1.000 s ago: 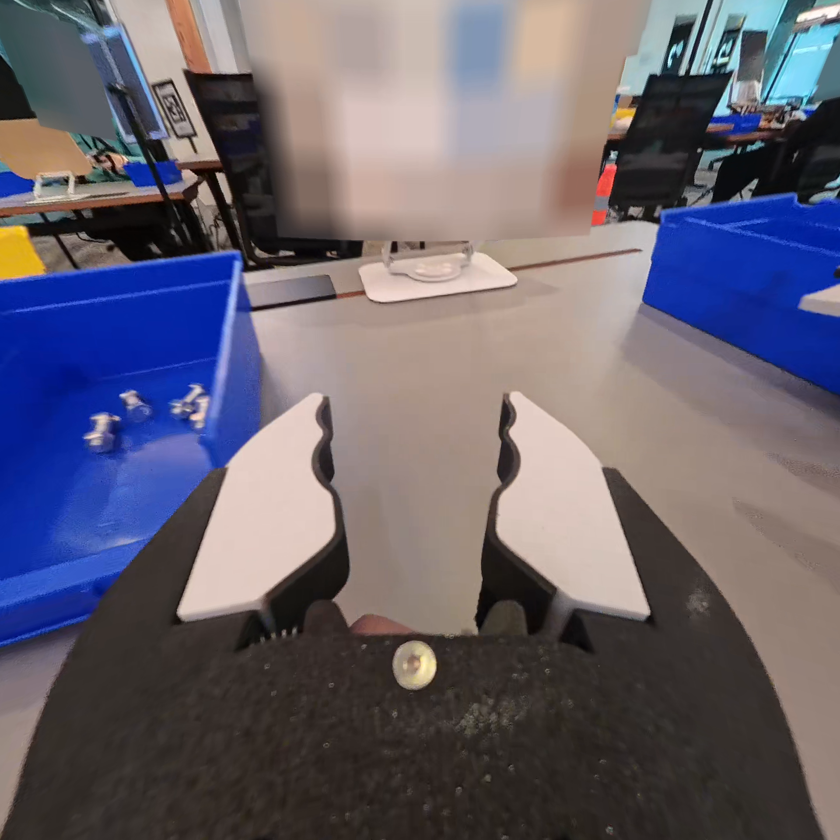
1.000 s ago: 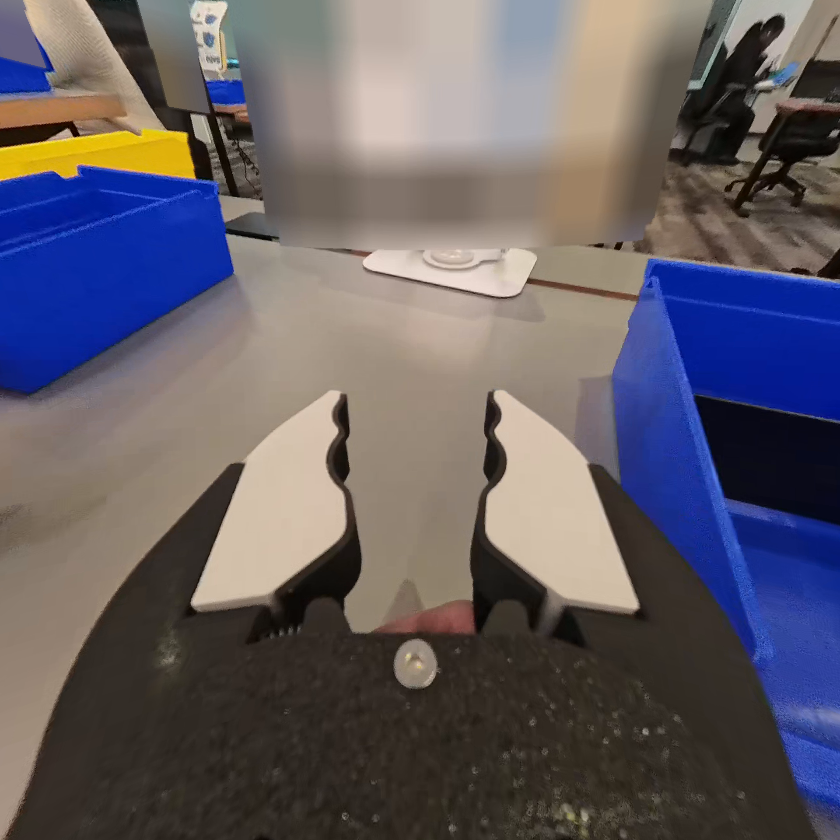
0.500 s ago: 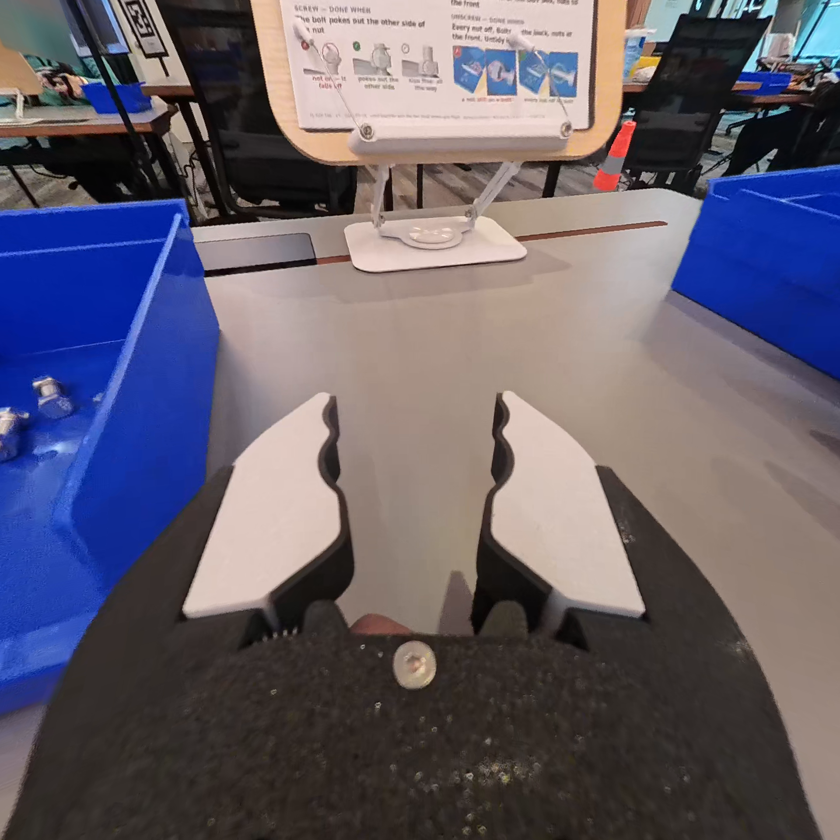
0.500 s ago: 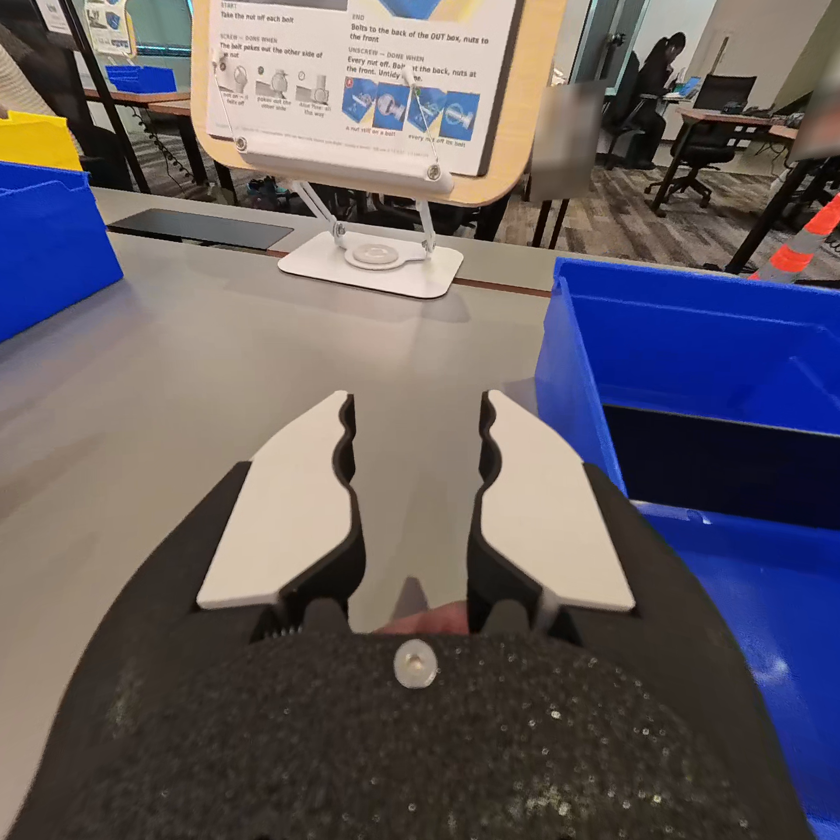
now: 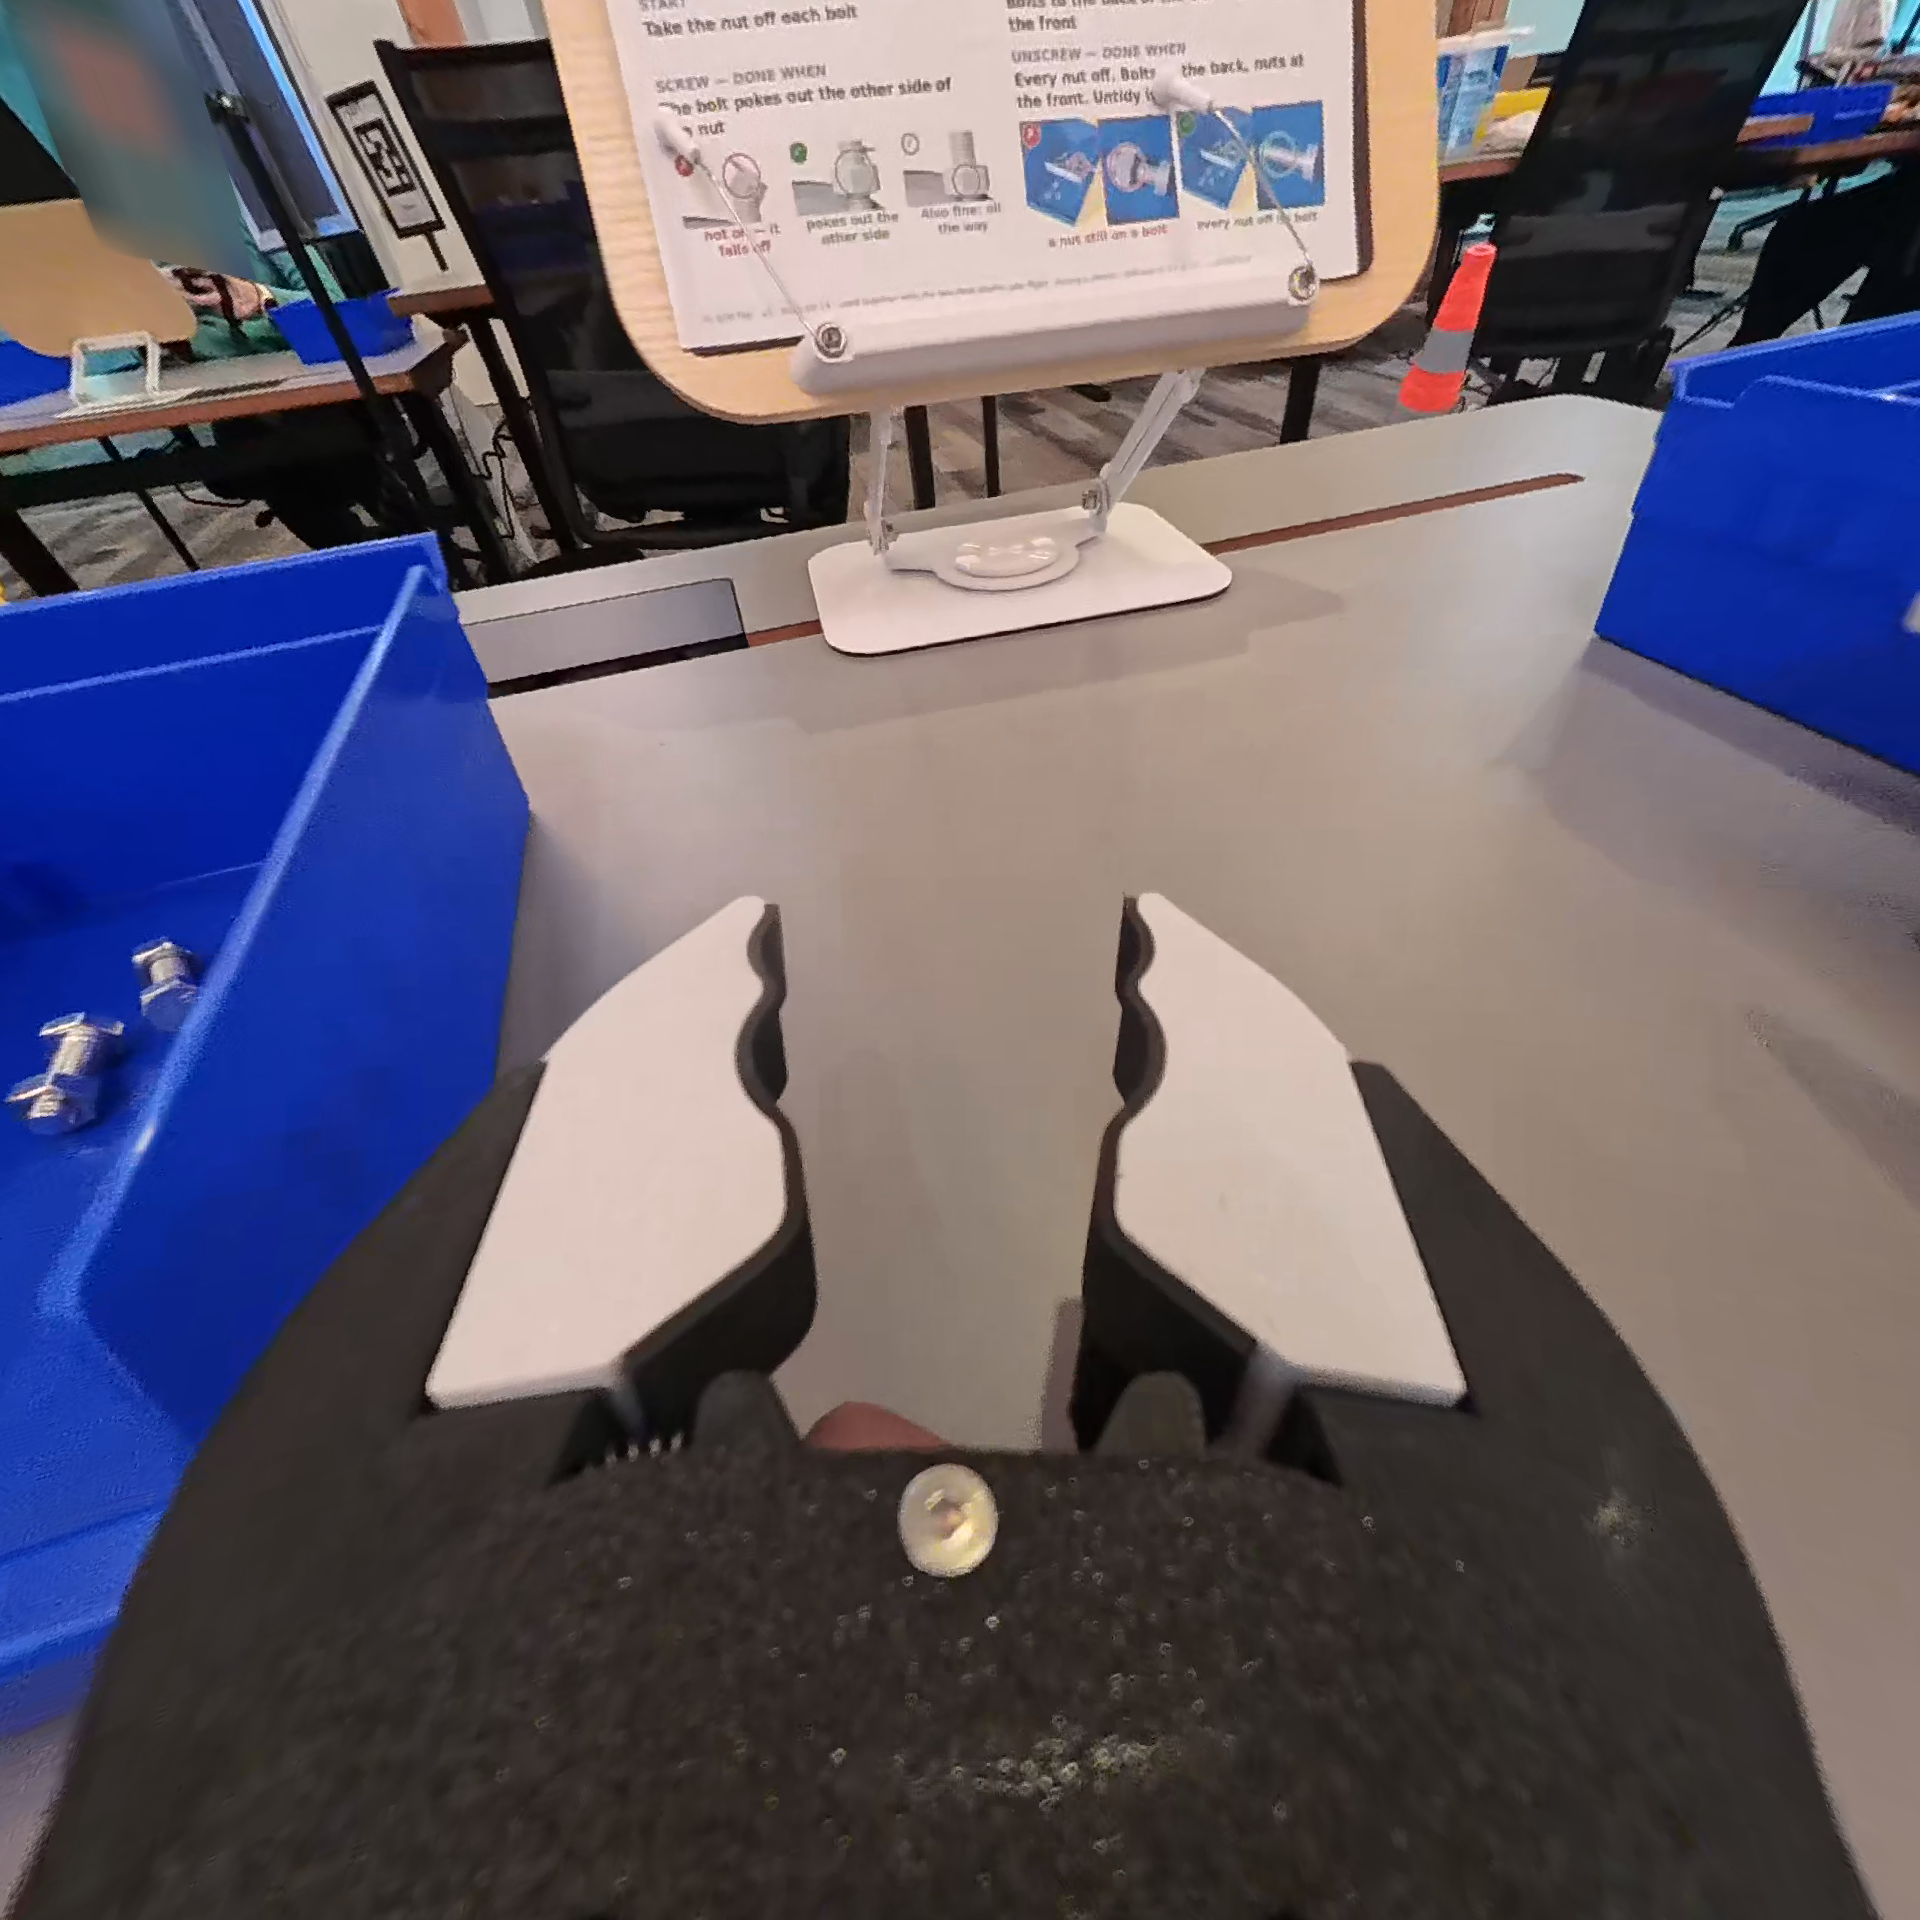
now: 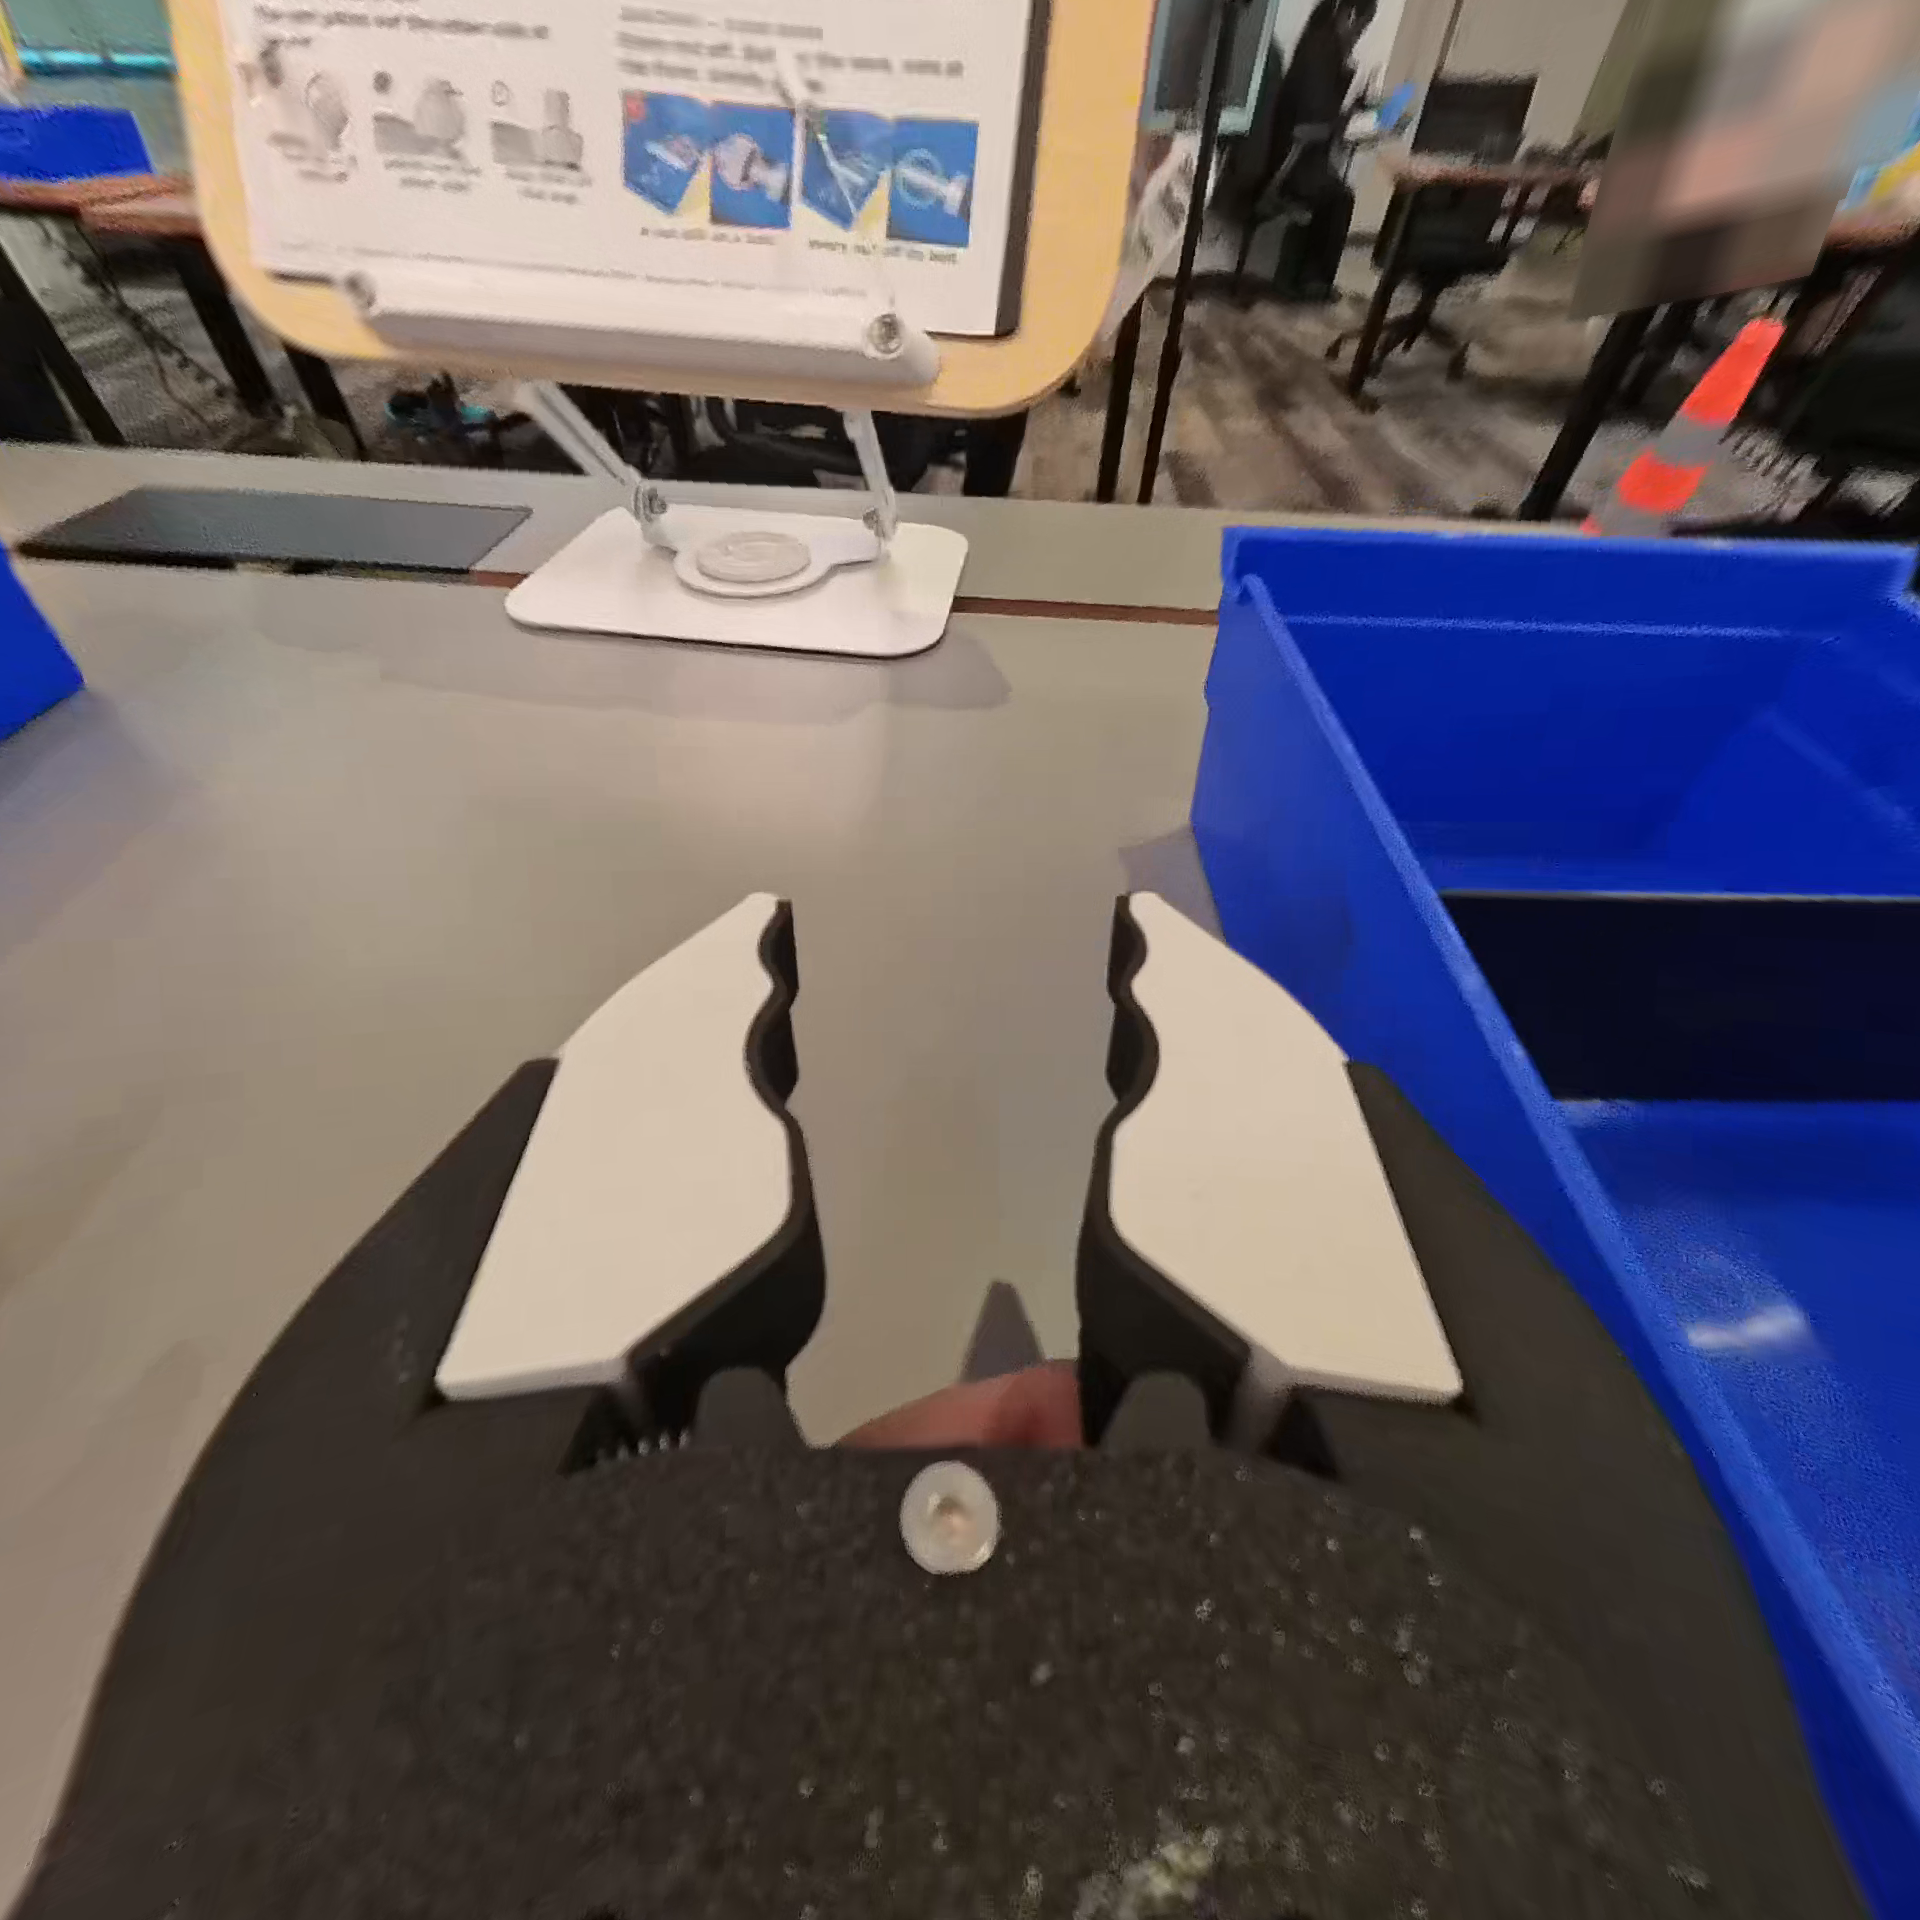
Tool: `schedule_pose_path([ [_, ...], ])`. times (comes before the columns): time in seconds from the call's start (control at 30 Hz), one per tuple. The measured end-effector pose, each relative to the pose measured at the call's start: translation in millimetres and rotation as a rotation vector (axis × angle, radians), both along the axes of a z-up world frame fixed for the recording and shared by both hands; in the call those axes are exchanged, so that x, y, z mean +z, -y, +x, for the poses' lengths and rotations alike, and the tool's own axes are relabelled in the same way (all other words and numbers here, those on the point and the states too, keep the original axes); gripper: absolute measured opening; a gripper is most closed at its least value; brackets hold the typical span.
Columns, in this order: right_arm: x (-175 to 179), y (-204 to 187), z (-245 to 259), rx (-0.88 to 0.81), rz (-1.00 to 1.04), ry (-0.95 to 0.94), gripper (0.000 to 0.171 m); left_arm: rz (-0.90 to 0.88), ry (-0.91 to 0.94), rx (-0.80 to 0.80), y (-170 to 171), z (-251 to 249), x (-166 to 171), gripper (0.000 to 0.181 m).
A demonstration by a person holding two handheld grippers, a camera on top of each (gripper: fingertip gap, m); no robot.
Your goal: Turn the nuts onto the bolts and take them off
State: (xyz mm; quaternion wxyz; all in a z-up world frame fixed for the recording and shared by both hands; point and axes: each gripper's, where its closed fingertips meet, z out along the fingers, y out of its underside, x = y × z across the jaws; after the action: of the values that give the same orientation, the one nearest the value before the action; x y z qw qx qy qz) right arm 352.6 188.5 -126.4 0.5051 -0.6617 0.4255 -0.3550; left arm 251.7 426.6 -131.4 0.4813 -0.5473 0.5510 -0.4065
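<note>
In the left wrist view, silver bolts (image 5: 78, 1044) with nuts on them lie in a blue bin (image 5: 301, 935) at the left. My left gripper (image 5: 948, 914) is open and empty over the grey table, to the right of that bin. In the right wrist view, my right gripper (image 6: 948, 914) is open and empty over the table, just left of a second blue bin (image 6: 1340, 852) with a dark divider (image 6: 1683, 987) across it. No bolts or nuts show in the part of that bin in view.
A wooden board with an instruction sheet (image 5: 997, 177) stands on a white stand (image 5: 1018, 582) at the table's far middle. The second blue bin (image 5: 1787, 540) is at the right in the left wrist view. A black panel (image 6: 281, 530) lies flush in the tabletop. Chairs, desks and an orange cone (image 5: 1449, 327) are beyond.
Both views have shifted: the left gripper swung right and back a little left, the right gripper turned toward the right bin and nearer to it. Both stayed open and empty.
</note>
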Motion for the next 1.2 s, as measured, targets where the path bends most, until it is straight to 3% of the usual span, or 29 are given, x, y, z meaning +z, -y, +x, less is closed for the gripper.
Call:
schedule_pose_path([
  [0.2,-10.0,7.2,74.0,-0.090,0.005,-0.124,0.058,0.097,-0.011,-0.003,8.3,1.0,-2.3,0.062],
  [0.57,-12.4,15.5,118.4,-0.084,-0.001,-0.109,0.059,0.048,-0.005,-0.009,5.1,0.3,-1.2,0.061],
  [0.63,-8.0,9.8,107.4,-0.073,0.019,-0.115,0.057,0.060,-0.006,-0.012,6.5,0.4,-1.5,0.061],
  [0.73,22.4,7.4,50.2,-0.017,0.028,-0.021,0.055,0.079,-0.014,-0.014,8.3,1.0,-2.6,0.061],
  [0.83,54.1,46.5,-16.3,-0.041,-0.039,0.120,0.054,0.093,-0.015,-0.019,10.1,1.0,-3.1,0.061],
  [0.9,61.4,92.8,-45.2,-0.126,-0.110,0.185,0.042,0.099,-0.015,-0.024,11.2,0.9,-3.1,0.061],
  [1.0,37.7,144.8,-60.0,-0.202,-0.170,0.093,0.043,0.106,-0.009,-0.031,12.8,0.2,-2.5,0.061],
  [1.1,4.6,165.4,-55.3,-0.215,-0.171,-0.035,0.052,0.109,0.000,-0.033,13.3,-0.7,-1.3,0.061],
  [1.2,-14.5,162.1,-43.7,-0.189,-0.185,-0.091,0.030,0.110,0.006,-0.031,13.2,-1.1,-0.5,0.061],
])
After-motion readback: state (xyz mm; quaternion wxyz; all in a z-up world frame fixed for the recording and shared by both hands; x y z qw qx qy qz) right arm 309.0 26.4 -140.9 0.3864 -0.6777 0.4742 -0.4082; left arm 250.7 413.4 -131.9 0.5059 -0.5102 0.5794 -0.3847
